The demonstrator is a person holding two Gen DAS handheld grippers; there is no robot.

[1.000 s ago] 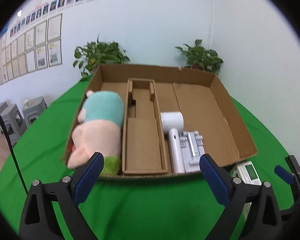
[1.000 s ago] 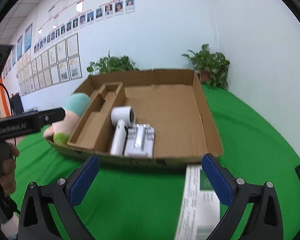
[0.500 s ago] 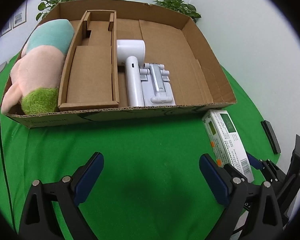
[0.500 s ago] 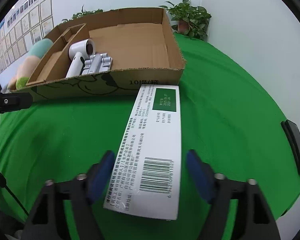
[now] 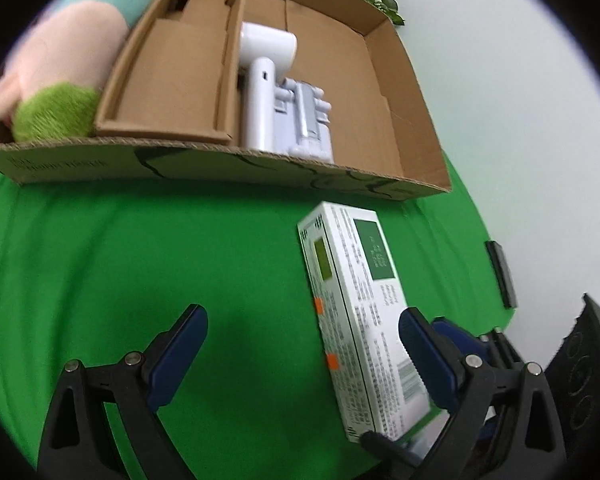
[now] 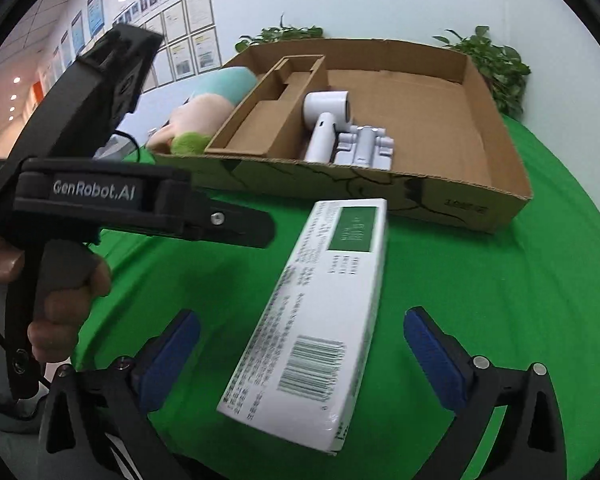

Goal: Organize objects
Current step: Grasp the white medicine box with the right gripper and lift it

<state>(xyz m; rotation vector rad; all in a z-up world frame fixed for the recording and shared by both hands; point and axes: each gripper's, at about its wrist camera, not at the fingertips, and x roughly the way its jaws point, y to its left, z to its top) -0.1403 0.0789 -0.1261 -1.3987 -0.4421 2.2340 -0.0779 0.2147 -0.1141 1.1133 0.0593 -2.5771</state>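
White carton with green label panels [image 6: 320, 312], long and flat, lies on the green cloth [image 6: 500, 280] just in front of the cardboard tray [image 6: 496, 128], its far end near the tray's front wall, its barcode end toward the right-wrist camera. Right gripper [image 6: 300, 356]: jaws wide apart, blue pads on either side of the carton's near end, neither pad touching it, nothing held. Left gripper [image 5: 304, 348]: jaws likewise spread wide and empty above bare cloth, its right-hand pad overlapping the carton's near end in the left-wrist view; contact cannot be judged. Seen from the right wrist, the left gripper's black body, marked GenRobot.AI, crosses the left of the frame just beside the carton, held in the person's hand [image 6: 60, 296]. Tray contents: plush toy [image 5: 60, 60], pink, teal and green, at the left end; cardboard insert [image 5: 172, 76] beside it; white hair dryer [image 5: 260, 80] next, with a pale grey ribbed holder [image 5: 306, 124] touching its handle; right portion shows bare floor. Potted plants [image 6: 496, 64] stand behind the tray. Small black flat object [image 5: 500, 272] lies at the cloth's right edge.
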